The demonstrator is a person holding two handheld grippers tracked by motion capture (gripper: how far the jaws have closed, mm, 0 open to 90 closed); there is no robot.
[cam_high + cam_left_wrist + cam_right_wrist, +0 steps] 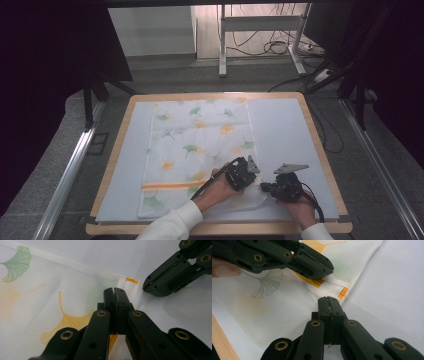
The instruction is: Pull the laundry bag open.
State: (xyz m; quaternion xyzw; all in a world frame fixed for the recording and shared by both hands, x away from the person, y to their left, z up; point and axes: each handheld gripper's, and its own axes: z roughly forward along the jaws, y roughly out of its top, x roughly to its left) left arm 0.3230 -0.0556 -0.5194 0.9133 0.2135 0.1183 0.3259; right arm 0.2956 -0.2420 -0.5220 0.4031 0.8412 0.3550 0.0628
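White cloth [200, 150] printed with green and orange ginkgo leaves lies flat on your pale mat [285, 135], and from the high view both your hands sit at its near right corner: left gripper [248, 176] over the cloth's edge, right gripper [267, 188] just beside it, forearms in white sleeves [172, 225] coming up from below. Wooden table rim [320, 145] frames the mat; grey floor and trailing cables [272, 47] lie beyond.

Left gripper view: your jaws are pressed together on the cloth's hem just short of the orange tab [131, 280], the right gripper [147, 286] ahead and to the side.

Right gripper view: your jaws are closed, pinching a fold of cloth, the left gripper [328, 271] directly ahead. No writing is readable.
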